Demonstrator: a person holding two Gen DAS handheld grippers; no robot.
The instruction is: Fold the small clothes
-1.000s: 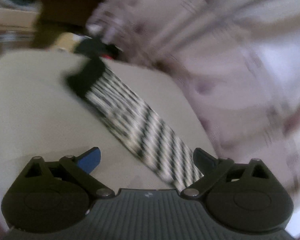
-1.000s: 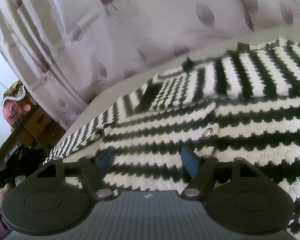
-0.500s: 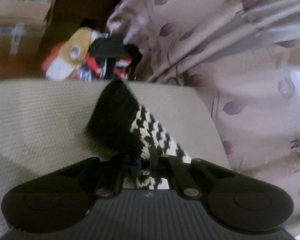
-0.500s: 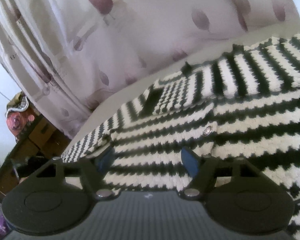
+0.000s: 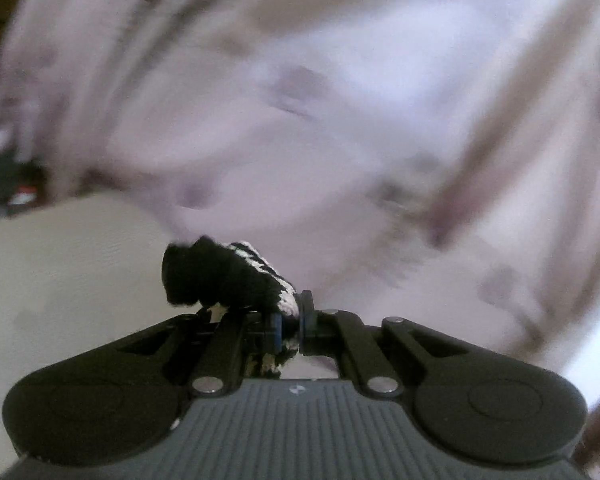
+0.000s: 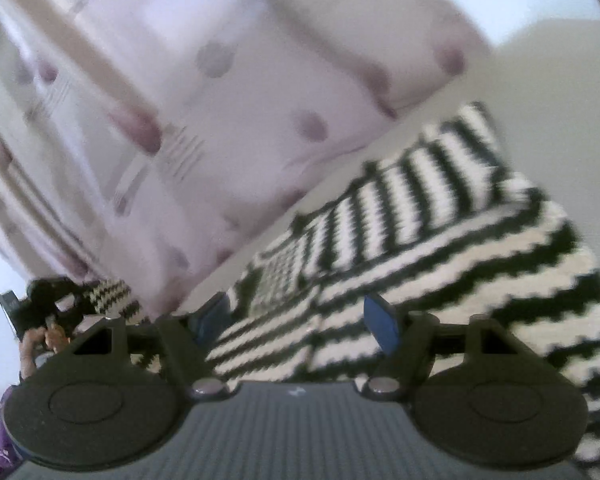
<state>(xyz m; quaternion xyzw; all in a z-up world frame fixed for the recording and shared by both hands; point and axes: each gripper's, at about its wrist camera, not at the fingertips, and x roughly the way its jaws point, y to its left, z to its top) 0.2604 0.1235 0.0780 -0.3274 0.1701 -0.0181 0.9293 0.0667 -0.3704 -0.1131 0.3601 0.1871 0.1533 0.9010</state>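
Observation:
A black-and-white zigzag striped knit sweater (image 6: 440,248) lies on a beige surface (image 6: 560,100), one sleeve folded across its body. My left gripper (image 5: 294,322) is shut on the sweater's other sleeve near its black cuff (image 5: 204,272) and holds it lifted above the beige surface (image 5: 60,272). That gripper and the raised sleeve also show far left in the right wrist view (image 6: 52,308). My right gripper (image 6: 296,320) is open and empty, low over the sweater's body.
A pale curtain with purple leaf print (image 6: 180,100) hangs close behind the surface and fills most of the left wrist view (image 5: 340,100). Dark clutter (image 5: 8,188) sits beyond the surface's far left edge.
My left gripper closed on the sleeve near the cuff and has lifted and swung it toward the curtain. My right gripper stayed open and tilted over the sweater's body.

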